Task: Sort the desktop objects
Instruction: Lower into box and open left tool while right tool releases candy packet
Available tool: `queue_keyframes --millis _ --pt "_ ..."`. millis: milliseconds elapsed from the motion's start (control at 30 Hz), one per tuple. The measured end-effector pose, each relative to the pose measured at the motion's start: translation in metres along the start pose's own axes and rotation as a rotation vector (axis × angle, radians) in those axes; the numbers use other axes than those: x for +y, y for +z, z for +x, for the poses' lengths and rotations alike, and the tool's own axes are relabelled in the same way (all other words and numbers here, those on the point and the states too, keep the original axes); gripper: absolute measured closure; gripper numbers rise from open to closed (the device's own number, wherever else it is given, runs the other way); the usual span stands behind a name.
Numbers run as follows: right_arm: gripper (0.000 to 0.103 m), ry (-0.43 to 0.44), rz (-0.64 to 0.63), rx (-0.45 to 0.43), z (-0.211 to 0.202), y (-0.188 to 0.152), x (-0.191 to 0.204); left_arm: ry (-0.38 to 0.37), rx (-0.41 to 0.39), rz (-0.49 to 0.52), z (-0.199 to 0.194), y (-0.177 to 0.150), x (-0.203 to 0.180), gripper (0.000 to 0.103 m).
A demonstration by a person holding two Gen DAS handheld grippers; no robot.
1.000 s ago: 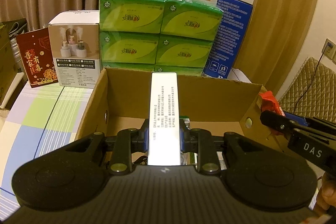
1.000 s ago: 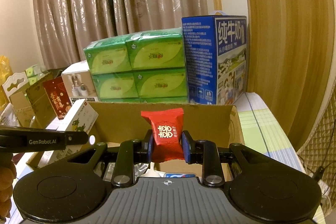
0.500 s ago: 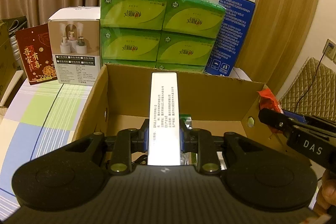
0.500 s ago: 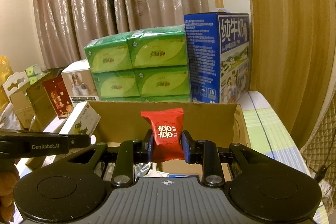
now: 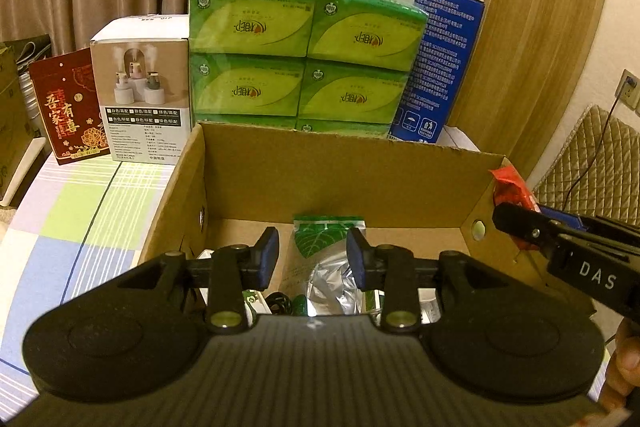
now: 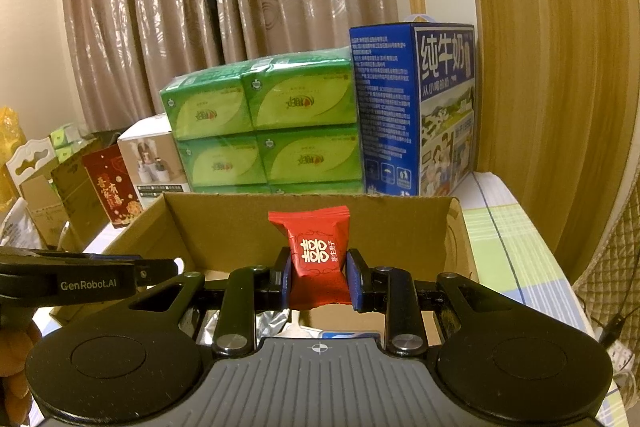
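Left tongs (image 5: 312,258) spread, empty, above cardboard box (image 5: 340,163); right tongs (image 6: 319,281) pinching red candy (image 6: 316,255).

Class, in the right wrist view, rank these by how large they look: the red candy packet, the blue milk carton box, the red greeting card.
1. blue milk carton box, clearly largest.
2 and 3. red candy packet and red greeting card look alike in size; the packet sits nearest the camera, between the right gripper fingers, so they stay unranked.
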State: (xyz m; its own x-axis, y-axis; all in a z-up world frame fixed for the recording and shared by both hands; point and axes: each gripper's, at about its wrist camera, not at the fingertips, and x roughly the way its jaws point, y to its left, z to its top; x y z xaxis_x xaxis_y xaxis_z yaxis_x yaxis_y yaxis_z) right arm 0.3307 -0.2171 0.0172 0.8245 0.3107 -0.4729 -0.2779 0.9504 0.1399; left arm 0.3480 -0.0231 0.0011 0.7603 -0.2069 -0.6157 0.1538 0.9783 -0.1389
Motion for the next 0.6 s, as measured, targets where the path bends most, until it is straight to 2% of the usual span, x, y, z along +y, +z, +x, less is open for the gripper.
queue_keyframes --millis 200,300,333,367,400,433,600 --pt "0.078 0.003 0.003 0.000 0.000 0.000 0.000 0.002 -0.001 0.005 0.000 -0.001 0.000 0.070" --pt "0.078 0.023 0.012 -0.004 0.000 -0.001 -0.001 0.005 -0.001 0.007 0.000 -0.001 0.000 0.065" --pt "0.072 0.038 0.026 -0.007 0.001 0.000 -0.003 0.007 -0.001 0.007 0.000 -0.001 -0.001 0.062" --pt "0.062 0.041 0.043 -0.008 0.001 0.000 -0.005 0.008 0.000 0.008 0.000 -0.001 0.000 0.062" --pt "0.041 0.039 0.062 -0.015 0.000 0.000 -0.007 0.008 0.000 0.008 -0.001 -0.001 0.000 0.060" --pt "0.038 0.043 0.077 -0.023 0.000 0.001 -0.010 0.009 0.001 0.008 -0.001 -0.001 0.000 0.058" --pt "0.038 0.027 0.100 -0.023 -0.001 0.002 -0.017 0.020 -0.002 0.011 -0.001 -0.001 0.001 0.049"
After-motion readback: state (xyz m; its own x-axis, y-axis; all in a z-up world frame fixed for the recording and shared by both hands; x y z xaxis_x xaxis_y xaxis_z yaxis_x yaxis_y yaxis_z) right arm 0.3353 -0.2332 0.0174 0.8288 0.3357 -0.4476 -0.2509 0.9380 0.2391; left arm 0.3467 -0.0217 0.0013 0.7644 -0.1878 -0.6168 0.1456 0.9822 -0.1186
